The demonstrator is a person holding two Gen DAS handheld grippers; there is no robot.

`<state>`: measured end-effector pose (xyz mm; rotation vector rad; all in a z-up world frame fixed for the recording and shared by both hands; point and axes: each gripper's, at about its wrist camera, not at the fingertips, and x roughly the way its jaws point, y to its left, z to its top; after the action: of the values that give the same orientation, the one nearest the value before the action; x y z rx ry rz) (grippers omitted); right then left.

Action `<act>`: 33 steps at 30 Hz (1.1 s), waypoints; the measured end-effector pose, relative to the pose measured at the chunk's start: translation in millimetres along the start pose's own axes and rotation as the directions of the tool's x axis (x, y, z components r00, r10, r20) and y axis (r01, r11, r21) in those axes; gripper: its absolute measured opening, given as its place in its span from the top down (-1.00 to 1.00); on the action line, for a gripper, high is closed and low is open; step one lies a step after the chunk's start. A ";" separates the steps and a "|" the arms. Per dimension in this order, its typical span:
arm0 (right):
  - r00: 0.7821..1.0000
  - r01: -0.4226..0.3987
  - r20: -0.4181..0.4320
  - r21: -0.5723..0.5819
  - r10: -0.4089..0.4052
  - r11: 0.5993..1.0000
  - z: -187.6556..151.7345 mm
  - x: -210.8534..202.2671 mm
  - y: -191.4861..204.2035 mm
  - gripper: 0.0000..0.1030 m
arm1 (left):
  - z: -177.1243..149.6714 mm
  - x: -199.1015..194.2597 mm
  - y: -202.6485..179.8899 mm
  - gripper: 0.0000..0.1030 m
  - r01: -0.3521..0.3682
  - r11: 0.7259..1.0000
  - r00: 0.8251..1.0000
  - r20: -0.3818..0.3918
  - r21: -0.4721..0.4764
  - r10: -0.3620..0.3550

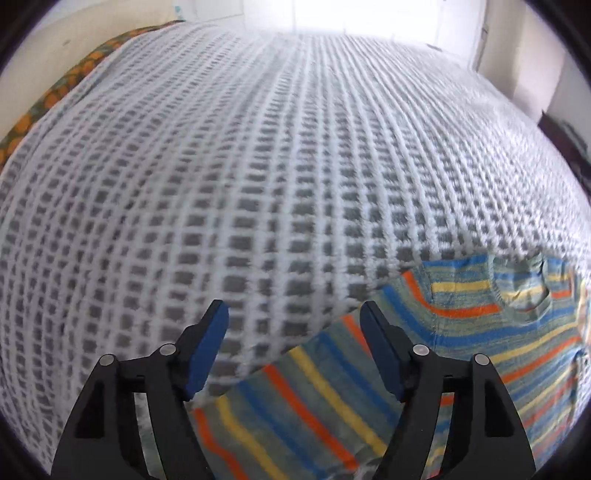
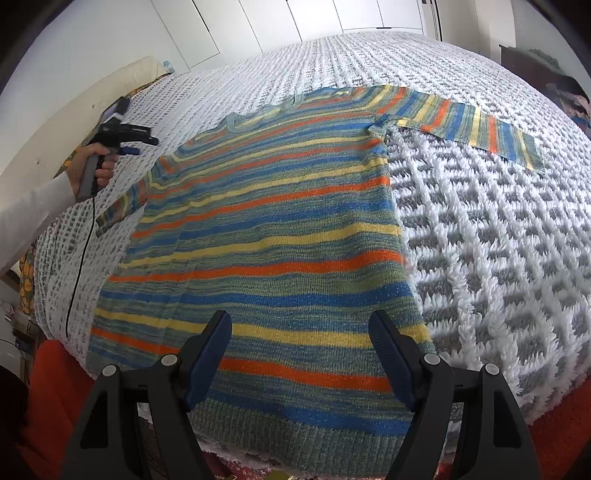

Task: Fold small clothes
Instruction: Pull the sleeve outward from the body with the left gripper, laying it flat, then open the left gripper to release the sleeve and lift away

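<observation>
The right gripper (image 2: 299,350) hangs wide open over the hem of the striped sweater (image 2: 258,236), which lies flat on the white-and-grey blanket (image 2: 498,240), sleeves spread out. Farther off, a hand (image 2: 92,166) holds the left gripper (image 1: 293,347) above one sleeve, open and empty.

Matt knitted wool-like sweater (image 2: 266,236) (ribbed hem) lies on a tufted, fluffy waffle-textured blanket (image 2: 498,258).

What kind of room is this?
Probably a bedroom. A striped sweater lies spread flat on a bed covered by a fluffy white-and-grey blanket, and white closet-like doors line the far wall.
</observation>
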<state>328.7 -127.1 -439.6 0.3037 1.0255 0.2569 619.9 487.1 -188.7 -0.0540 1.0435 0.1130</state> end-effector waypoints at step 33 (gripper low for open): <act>0.999 0.010 0.041 -0.091 -0.006 0.996 -3.7 -8.3 26.8 -0.48 | -213.6 52.0 59.1 0.85 0.039 0.921 0.931 -0.321 -0.389 -0.175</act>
<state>319.5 -104.6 -425.0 0.2210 0.9716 0.2888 455.2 528.3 -340.5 -0.4989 1.3627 0.2077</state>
